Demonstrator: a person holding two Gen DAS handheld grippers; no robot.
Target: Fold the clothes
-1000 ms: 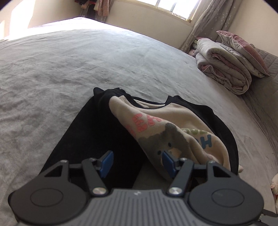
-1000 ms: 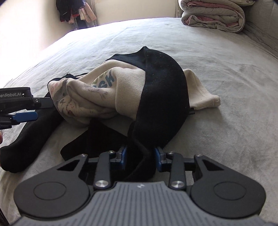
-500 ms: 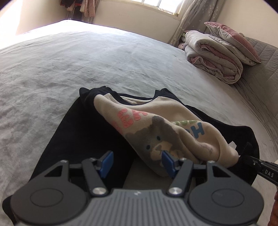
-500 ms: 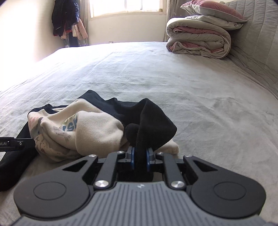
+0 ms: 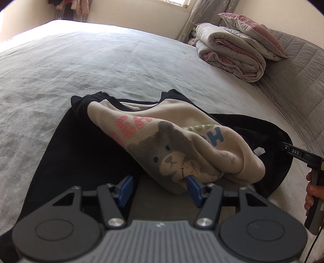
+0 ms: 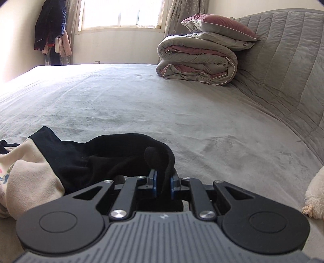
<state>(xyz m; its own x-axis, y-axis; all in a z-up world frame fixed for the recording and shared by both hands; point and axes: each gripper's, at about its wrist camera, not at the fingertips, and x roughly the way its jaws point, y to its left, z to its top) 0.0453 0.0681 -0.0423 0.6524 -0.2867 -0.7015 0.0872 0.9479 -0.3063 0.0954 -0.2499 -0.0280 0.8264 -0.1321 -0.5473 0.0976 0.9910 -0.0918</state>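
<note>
While the left gripper (image 5: 160, 189) hangs low with its blue-padded jaws spread wide and nothing between them, a cream and black fleece sweatshirt with a grey bear print (image 5: 174, 147) lies bunched on the grey plush bedspread (image 5: 101, 66) just ahead of it. The right pad touches or nearly touches the cream hem; the fisheye edge makes that hard to settle. A black sleeve (image 5: 66, 155) of the sweatshirt runs flat along the bedspread from the collar towards the camera, on the left of the cream body. Beyond the sweatshirt's right edge the right gripper (image 5: 283, 144) reaches in against black cloth, with the person's hand (image 5: 311, 192) on its handle. A folded grey and pink quilt (image 5: 230, 54) with a grey and maroon pillow (image 5: 253, 34) on top sits well beyond the sweatshirt, by the quilted grey headboard (image 5: 295, 85).

From the right wrist, the right gripper (image 6: 162, 183) is clamped on a fold of the sweatshirt's other black sleeve (image 6: 121, 153), which rises in a hump just past the pads. The cream body (image 6: 30, 182) lies left of that sleeve. Far beyond it the quilt (image 6: 196, 62) and pillow (image 6: 218, 25) stand before the headboard (image 6: 283, 60), and dark coats hanging (image 6: 50, 26) flank a bright window (image 6: 119, 14). A white fluffy thing (image 6: 316, 194), right of the sweatshirt, rests on the bedspread (image 6: 162, 101).
</note>
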